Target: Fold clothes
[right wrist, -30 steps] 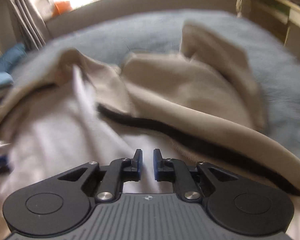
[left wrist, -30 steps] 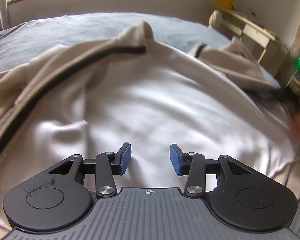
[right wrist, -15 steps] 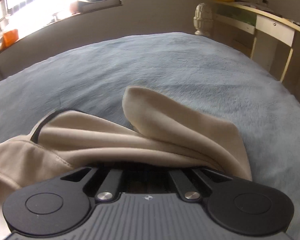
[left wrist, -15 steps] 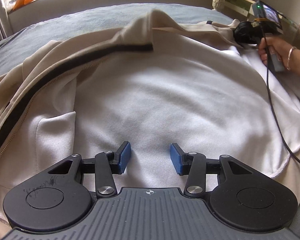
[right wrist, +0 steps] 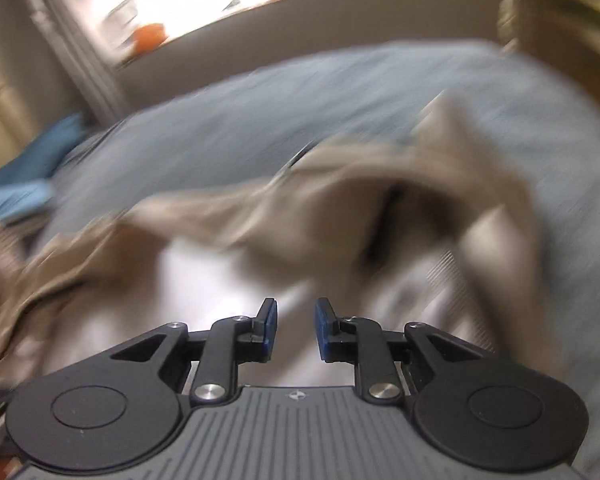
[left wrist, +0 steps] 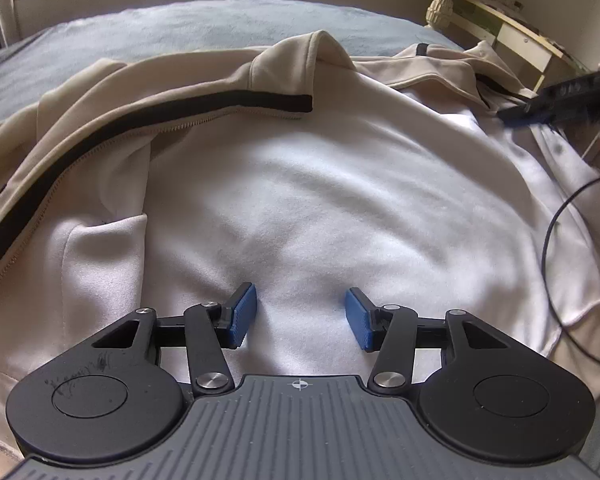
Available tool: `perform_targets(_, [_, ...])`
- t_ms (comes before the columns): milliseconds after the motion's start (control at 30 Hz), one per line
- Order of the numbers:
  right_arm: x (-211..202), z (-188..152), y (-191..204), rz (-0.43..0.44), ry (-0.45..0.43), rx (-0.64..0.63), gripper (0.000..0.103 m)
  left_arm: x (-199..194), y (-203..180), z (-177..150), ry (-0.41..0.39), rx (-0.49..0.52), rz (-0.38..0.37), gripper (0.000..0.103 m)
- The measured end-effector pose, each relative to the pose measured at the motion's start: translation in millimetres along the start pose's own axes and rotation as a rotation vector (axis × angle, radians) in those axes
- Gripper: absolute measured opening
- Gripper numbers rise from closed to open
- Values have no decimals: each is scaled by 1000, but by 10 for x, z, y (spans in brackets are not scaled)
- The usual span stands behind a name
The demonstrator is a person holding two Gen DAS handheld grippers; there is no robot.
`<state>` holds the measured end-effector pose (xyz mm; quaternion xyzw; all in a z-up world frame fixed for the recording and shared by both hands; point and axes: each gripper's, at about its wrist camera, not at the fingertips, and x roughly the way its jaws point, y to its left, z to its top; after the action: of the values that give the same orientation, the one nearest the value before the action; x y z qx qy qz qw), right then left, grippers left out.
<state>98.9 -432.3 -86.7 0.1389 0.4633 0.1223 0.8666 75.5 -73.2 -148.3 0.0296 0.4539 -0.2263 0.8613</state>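
A beige zip jacket [left wrist: 340, 184] lies opened on the bed, its white lining up and a dark zipper band [left wrist: 180, 112] along its left flap. My left gripper [left wrist: 300, 312] hovers low over the lining; its jaws are opening and nothing is between them. The right wrist view is blurred by motion. There my right gripper [right wrist: 296, 320] is above the jacket's [right wrist: 380, 208] rumpled beige sleeve part; its jaws are opening with a narrow bare gap. In the left wrist view, the right gripper [left wrist: 518, 118] shows at the jacket's right edge.
The grey-blue bed cover [left wrist: 220, 24] stretches beyond the jacket to a wall and a windowsill. A wooden shelf [left wrist: 512, 32] stands at the right. A black cable [left wrist: 548, 240] trails over the jacket's right side. Blue cloth [right wrist: 24, 184] lies at the bed's left.
The right gripper's fingers, hidden under the beige fabric half a second ago, now show apart and bare, and it has pulled back up. The left gripper's jaws stand slightly wider.
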Motion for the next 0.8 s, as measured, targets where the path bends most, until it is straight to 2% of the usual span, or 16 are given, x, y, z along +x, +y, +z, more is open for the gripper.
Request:
perform_targets(100, [411, 139, 115, -17, 47, -12, 21, -3, -15, 5, 9, -5, 2, 50])
perform_targets(133, [598, 228, 115, -50, 58, -24, 19, -3, -28, 3, 10, 0, 6, 51])
perform_targets(200, [1006, 425, 54, -129, 64, -35, 6, -4, -28, 1, 7, 1, 9, 51])
perform_targets(233, [1116, 545, -3, -149, 40, -5, 0, -4, -28, 0, 6, 1, 10, 51])
perform_targets(300, [1240, 759, -47, -246, -9, 42, 0, -12, -10, -6, 0, -14, 7, 51])
perform_targets(400, [1304, 855, 32, -384, -49, 39, 0, -23, 19, -16, -10, -31, 1, 51])
perform_targets(433, [1251, 836, 35, -398, -63, 56, 0, -26, 28, -19, -13, -36, -1, 51])
perform_targets(567, [614, 589, -51, -401, -121, 69, 0, -51, 89, -34, -30, -68, -29, 53])
perform_targets(633, [111, 367, -138, -304, -117, 118, 2, -93, 117, -41, -39, -74, -42, 53])
perform_targets(700, [-347, 70, -106, -173, -74, 152, 6, -157, 143, -56, -41, -80, -47, 53])
perform_targets(800, [-611, -442, 170, -201, 43, 78, 10, -280, 161, -105, -20, -95, -60, 53])
